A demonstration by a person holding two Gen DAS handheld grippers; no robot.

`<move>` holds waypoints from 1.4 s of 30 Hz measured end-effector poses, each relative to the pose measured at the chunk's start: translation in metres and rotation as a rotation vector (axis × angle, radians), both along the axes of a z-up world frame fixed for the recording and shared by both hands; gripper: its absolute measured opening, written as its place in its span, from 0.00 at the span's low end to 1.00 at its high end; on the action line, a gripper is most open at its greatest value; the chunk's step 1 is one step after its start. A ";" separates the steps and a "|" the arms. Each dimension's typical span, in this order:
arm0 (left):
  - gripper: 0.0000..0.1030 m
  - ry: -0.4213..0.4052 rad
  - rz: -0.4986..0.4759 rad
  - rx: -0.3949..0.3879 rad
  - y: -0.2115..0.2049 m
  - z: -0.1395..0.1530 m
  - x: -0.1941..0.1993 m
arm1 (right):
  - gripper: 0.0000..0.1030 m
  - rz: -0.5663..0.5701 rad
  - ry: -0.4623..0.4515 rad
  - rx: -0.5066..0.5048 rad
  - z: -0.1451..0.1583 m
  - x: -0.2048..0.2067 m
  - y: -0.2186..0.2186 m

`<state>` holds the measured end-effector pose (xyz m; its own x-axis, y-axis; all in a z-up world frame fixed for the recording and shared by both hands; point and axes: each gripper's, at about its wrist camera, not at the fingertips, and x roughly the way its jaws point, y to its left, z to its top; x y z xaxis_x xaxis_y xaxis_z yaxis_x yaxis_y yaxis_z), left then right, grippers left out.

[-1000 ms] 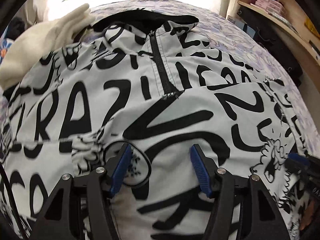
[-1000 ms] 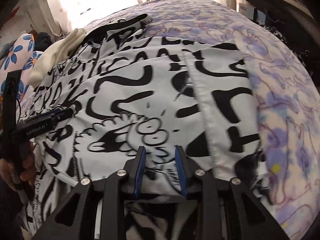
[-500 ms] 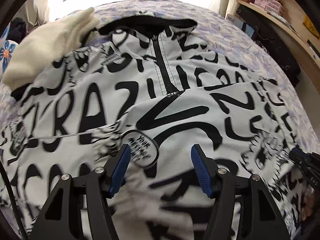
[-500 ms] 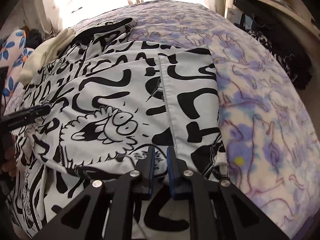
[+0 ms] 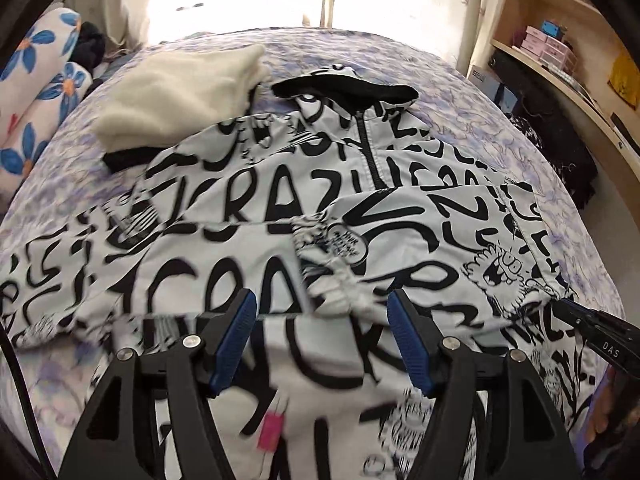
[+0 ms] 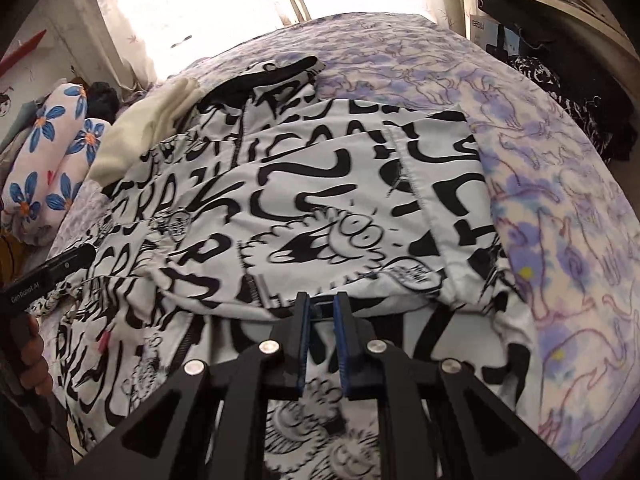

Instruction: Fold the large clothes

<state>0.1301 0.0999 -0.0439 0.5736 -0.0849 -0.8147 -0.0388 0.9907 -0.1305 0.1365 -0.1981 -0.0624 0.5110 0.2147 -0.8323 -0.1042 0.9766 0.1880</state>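
Clearly the left gripper (image 5: 320,336) is opening, nothing pinched; the right gripper (image 6: 322,340) looks nearly pressed together, perhaps pinching the jacket (image 6: 320,184) fold ahead; a thin bite could slip.

Both grippers pulled back from the jacket (image 5: 280,208); right gripper (image 6: 320,344) jaws narrowed, left gripper (image 5: 320,344) jaws opening.

One printed jacket (image 5: 280,216), one cream garment (image 5: 176,96), two floral pillows (image 5: 36,92)

"CRAZY" in black lettering on white jacket (image 5: 280,208), "GenRobot.AI" on left hand-held gripper (image 6: 44,280) body
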 end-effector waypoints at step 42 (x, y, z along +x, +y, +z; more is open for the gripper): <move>0.64 0.029 0.364 -0.228 0.267 -0.047 -0.143 | 0.11 0.342 -0.082 -0.080 0.021 -0.031 0.301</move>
